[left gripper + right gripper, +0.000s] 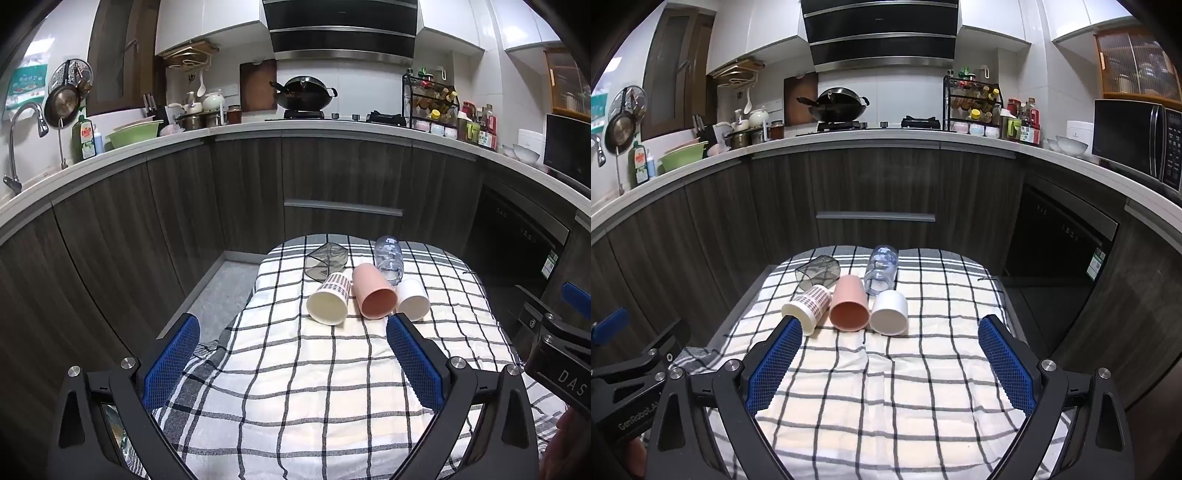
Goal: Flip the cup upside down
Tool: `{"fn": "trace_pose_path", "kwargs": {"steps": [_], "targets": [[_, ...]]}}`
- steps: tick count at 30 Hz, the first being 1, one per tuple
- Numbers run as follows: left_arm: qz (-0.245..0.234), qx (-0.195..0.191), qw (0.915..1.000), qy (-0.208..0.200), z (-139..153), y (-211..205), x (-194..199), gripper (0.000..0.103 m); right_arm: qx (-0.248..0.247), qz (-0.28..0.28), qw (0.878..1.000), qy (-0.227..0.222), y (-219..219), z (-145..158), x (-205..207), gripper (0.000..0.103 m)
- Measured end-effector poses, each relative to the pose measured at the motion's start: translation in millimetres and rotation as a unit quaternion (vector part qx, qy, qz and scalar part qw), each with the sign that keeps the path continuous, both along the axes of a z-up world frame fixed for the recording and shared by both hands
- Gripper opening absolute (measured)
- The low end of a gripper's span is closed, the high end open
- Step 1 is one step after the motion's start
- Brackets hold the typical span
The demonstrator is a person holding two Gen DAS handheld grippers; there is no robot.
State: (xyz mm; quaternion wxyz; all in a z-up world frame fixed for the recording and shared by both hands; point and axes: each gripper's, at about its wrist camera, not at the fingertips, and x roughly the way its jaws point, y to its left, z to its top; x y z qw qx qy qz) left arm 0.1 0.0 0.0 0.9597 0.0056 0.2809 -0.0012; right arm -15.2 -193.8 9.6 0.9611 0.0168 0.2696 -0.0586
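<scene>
Left wrist view shows the left gripper (291,354) with its blue-padded fingers spread wide and nothing between them, hovering over a checked cloth (295,387) in the lower half of the frame. Just above centre, three cups lie on their sides in a row, mouths toward the camera: a patterned cup (330,301) on the left, a pink cup (375,295) in the middle and a white cup (413,300) on the right, each touching its neighbour. Behind them lie a dark clear container (325,263) and a clear bottle (388,259), also tipped over. Right wrist view has the right gripper (888,350) equally spread and empty, its left pad (775,363) overlapping the patterned cup's rim in the picture; whether they touch I cannot tell. A wok (839,104) sits on the stove at upper centre.
</scene>
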Motion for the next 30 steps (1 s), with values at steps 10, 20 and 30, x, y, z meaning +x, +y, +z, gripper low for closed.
{"fn": "trace_pose_path", "kwargs": {"steps": [10,20,30], "targets": [[-0.001,0.001,1.0000,-0.002,-0.1,0.3,0.0,0.103,-0.002,0.000,1.000,0.000,0.6,-0.4,-0.3,0.096],[-0.002,0.002,1.0000,-0.001,-2.6,-2.0,0.5,0.103,0.000,0.000,1.000,0.001,0.3,-1.0,0.4,0.097],[-0.002,0.002,1.0000,0.000,-5.0,-4.4,-0.1,0.103,0.001,0.000,1.000,0.003,-1.2,-2.7,1.3,0.096]]}}
